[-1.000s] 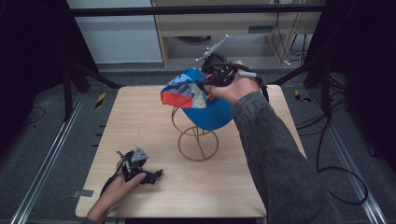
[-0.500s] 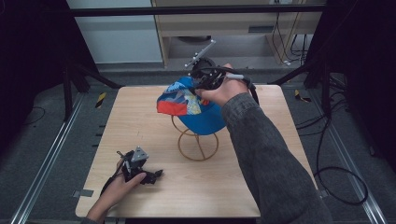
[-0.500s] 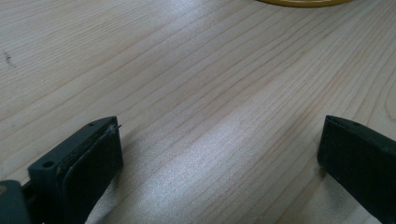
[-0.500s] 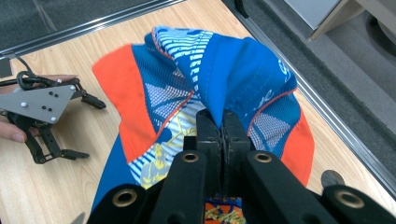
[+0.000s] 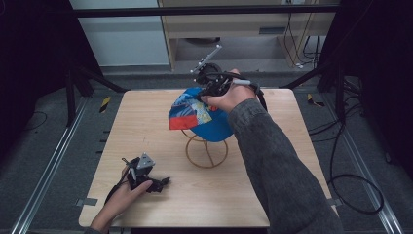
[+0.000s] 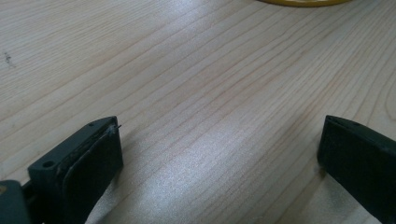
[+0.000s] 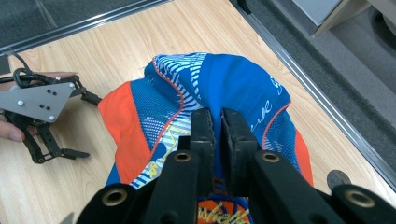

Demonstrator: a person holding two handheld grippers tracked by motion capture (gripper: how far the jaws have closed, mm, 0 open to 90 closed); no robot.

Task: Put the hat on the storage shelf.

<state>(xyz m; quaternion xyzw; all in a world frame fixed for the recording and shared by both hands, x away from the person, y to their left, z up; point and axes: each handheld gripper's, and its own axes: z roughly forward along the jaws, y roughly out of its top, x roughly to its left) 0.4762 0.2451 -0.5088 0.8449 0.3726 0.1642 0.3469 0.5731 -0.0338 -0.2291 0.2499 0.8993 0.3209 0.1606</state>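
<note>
The person's right arm wears a grey knit sleeve (image 5: 277,161) down to the wrist. The right gripper (image 7: 215,122) is matte black, with two flat rectangular jaws rising from chunky arms that carry round brass-coloured rivets. A black cable (image 5: 260,95) loops off its body, and a slim grey bar sticks up from its top. The left gripper (image 5: 158,184) is black too, thin-limbed, topped with a grey three-cornered plate (image 7: 38,101) dotted with small screws. Its pads (image 6: 93,163) are dull black rubber in harder frames with tiny holes.
</note>
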